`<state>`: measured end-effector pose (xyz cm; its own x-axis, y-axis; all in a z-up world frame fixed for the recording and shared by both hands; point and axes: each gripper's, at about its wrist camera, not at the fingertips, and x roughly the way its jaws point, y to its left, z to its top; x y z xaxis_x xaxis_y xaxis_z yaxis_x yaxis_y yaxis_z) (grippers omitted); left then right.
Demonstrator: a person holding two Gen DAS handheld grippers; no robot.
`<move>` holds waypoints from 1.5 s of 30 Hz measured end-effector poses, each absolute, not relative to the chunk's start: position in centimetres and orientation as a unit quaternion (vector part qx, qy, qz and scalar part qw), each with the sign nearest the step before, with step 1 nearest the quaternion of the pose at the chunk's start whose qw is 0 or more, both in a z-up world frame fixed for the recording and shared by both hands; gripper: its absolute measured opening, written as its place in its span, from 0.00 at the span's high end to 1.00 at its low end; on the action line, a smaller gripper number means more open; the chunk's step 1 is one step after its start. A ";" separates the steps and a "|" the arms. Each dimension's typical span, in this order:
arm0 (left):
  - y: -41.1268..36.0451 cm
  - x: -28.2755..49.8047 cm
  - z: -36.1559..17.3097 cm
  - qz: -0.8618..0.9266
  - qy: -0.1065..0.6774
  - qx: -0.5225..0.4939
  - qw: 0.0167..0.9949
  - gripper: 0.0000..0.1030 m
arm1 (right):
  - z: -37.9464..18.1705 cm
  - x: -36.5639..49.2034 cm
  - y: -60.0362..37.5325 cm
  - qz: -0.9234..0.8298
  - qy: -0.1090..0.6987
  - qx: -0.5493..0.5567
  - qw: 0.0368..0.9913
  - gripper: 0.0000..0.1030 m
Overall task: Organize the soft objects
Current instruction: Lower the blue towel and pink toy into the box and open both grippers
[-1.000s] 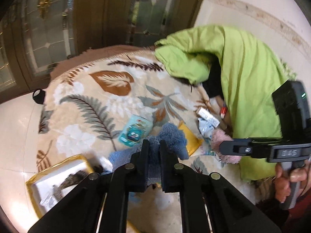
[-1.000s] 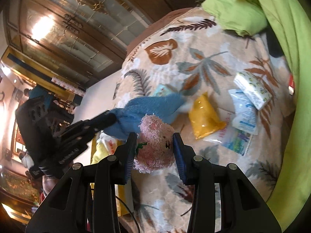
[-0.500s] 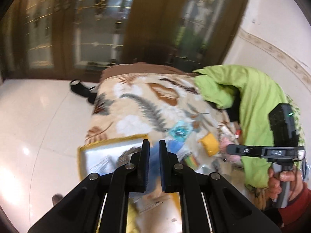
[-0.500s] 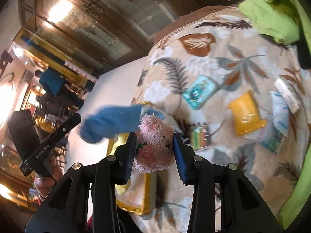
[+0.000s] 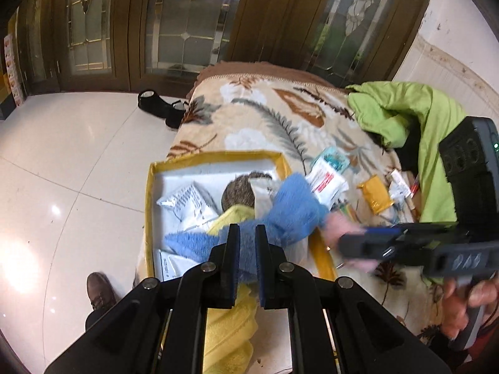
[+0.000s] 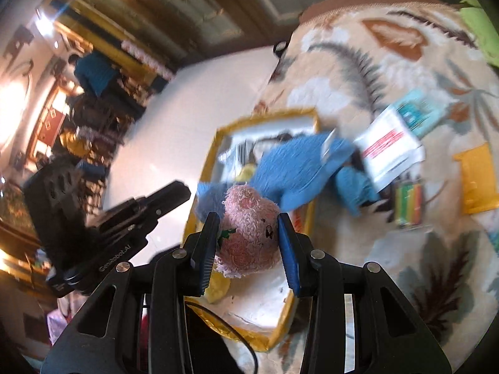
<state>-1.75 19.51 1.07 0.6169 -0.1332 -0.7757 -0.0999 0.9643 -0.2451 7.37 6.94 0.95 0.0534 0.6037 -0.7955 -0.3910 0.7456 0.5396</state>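
Note:
A plush toy has a blue fuzzy body point(image 5: 290, 208) and a pink fuzzy head point(image 6: 249, 240). My left gripper point(image 5: 246, 243) is shut on the blue body. My right gripper point(image 6: 248, 233) is shut on the pink head, which also shows in the left wrist view point(image 5: 338, 230). Both hold the toy above a yellow-rimmed box point(image 5: 212, 157), which also shows in the right wrist view point(image 6: 265, 118). The box holds a yellow towel point(image 5: 227, 218), white packets point(image 5: 190, 202) and a brown speckled object point(image 5: 240, 190).
The box lies on a leaf-patterned blanket point(image 5: 265, 118). A white and red packet point(image 5: 326, 182), a teal packet point(image 5: 335, 159), a yellow pouch point(image 5: 375, 194) and a striped item point(image 6: 408, 204) lie on it. A green jacket point(image 5: 414, 118) is at right. Black shoes point(image 5: 159, 107) sit on the tiled floor.
Both grippers carried the plush toy leftward from the blanket's middle to above the yellow-rimmed box. The grips on the blue body and pink head held.

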 end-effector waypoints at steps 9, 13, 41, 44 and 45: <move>20.3 -2.0 -2.3 0.008 0.467 -0.136 0.874 0.92 | -4.8 5.9 10.1 0.338 0.629 0.038 0.699 0.62; 20.4 -2.3 -2.3 0.009 0.466 -0.134 0.875 0.91 | -5.3 5.7 10.2 0.363 0.636 0.061 0.678 0.57; 20.0 -3.8 0.4 0.090 0.424 -0.095 0.896 0.60 | -5.1 8.7 13.9 0.344 0.587 0.046 0.732 0.57; 20.2 -3.8 0.3 0.094 0.423 -0.100 0.896 0.60 | -5.2 8.7 14.4 0.347 0.589 0.040 0.729 0.56; 20.2 -3.8 0.4 0.096 0.422 -0.097 0.896 0.60 | -5.1 8.7 14.6 0.349 0.589 0.041 0.727 0.56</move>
<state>-3.79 20.17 0.36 0.6261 0.0897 -0.7746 -0.2539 0.9627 -0.0937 8.74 14.57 -5.15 0.0614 0.5563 -0.8287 -0.4595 0.7528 0.4713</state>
